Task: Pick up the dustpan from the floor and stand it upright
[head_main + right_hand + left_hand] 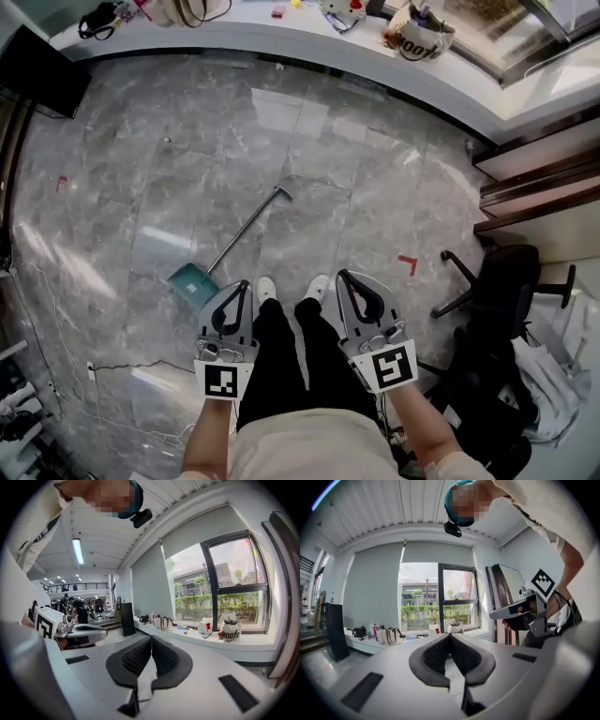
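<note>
The dustpan [190,278] is teal, the floor [375,169] grey-marbled.

Dustpan [194,277]: teal pan, long grey handle [246,228]. It lies flat on the floor [375,187], not upright. The pan end is just left of the left gripper [242,285] fingertips, and the handle slants away beyond them.

Grey marble floor [375,178] — long-handled dustpan [229,247] lying flat, black office chair [502,281] at right, red tape mark [407,263].

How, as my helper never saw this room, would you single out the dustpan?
Start at the marble floor below the curved white counter. Near the person's white shoes lies the dustpan: a teal pan on a long metal handle.
</note>
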